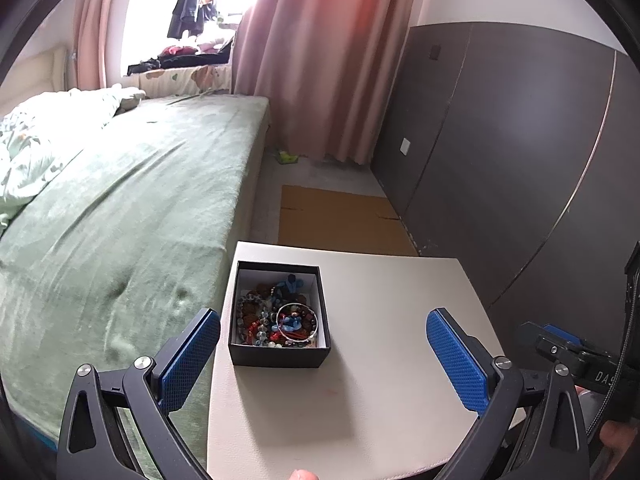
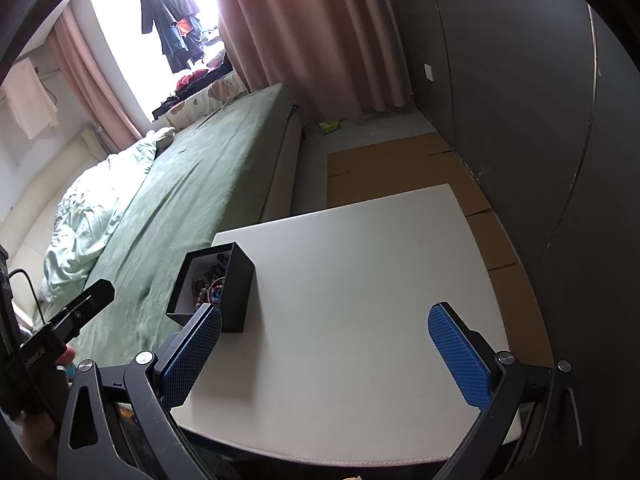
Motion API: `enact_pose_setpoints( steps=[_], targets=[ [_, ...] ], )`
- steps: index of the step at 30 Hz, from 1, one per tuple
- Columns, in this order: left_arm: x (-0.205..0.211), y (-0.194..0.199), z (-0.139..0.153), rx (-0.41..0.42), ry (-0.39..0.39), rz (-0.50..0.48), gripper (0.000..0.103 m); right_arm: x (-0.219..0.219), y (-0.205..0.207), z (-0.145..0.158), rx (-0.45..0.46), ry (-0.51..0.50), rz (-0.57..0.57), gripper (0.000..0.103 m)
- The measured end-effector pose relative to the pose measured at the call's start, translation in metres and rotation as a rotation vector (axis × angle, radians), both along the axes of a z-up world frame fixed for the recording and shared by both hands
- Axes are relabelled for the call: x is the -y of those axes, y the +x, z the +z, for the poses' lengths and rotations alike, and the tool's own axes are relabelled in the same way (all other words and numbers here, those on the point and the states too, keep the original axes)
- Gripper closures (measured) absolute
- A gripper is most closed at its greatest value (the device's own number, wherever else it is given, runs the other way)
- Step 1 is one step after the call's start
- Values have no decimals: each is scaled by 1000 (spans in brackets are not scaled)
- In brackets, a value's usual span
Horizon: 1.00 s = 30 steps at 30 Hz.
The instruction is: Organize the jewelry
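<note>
Black open box (image 1: 280, 320) sits on the pale tabletop (image 1: 392, 380), packed with tangled beaded bracelets (image 1: 276, 320) — just ahead of the left gripper (image 1: 324, 360), nearer its left jaw. Both grippers' jaws are spread wide and hold nothing — the right gripper (image 2: 326, 356) hovers beside the box.

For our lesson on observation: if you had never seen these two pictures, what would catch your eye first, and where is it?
First, the black box full of tangled, colourful jewelry, at the left side of the pale table beside the green bed. Next, the blue pads of the left claw and right claw, both spread wide and empty over the table.
</note>
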<state>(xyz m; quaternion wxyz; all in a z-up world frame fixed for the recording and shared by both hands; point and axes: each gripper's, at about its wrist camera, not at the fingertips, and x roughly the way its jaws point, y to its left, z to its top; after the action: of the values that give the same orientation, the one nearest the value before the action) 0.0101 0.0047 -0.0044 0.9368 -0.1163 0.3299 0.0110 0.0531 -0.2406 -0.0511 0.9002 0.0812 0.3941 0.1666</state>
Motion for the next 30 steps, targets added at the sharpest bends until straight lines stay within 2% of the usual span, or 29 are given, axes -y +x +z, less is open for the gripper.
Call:
enact_pose_setpoints(
  steps=[25, 30],
  targets=[
    [-4, -1, 2, 13, 18, 31, 0, 1, 1, -2, -6, -5, -9, 0],
    [0, -1, 2, 19, 51, 36, 0, -1, 2, -7, -20, -7, -18, 0]
  ],
)
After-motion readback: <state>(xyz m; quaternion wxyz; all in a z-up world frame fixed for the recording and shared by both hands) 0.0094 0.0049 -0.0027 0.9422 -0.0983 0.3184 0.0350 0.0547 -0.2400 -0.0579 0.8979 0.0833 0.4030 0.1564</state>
